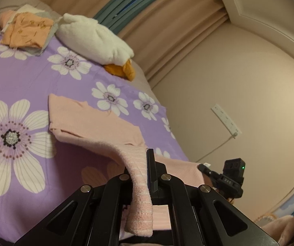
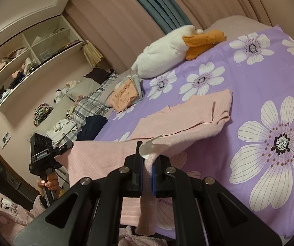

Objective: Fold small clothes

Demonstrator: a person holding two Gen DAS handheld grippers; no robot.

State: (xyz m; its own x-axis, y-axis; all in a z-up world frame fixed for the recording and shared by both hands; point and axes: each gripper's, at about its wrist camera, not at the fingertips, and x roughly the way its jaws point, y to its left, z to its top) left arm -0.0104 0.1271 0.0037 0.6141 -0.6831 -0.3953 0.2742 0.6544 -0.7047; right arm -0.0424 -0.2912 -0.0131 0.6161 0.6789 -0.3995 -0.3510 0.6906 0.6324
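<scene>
A pale pink knit garment (image 1: 89, 123) lies partly on the purple flowered bedspread (image 1: 24, 78), its near edge lifted. My left gripper (image 1: 145, 164) is shut on one ribbed corner of it, which hangs down between the fingers. My right gripper (image 2: 148, 162) is shut on the other near corner of the garment (image 2: 188, 114), beside a white label (image 2: 149, 146). The fabric stretches between the two grippers. The right gripper also shows in the left wrist view (image 1: 229, 178), and the left gripper in the right wrist view (image 2: 42, 153).
A folded orange garment (image 1: 28, 31) sits on a small stack at the far end of the bed (image 2: 124, 96). A white plush duck (image 1: 93, 37) lies beside it. Plaid and dark clothes (image 2: 85, 110) are heaped off the bed's left. Shelves (image 2: 24, 61) line the wall.
</scene>
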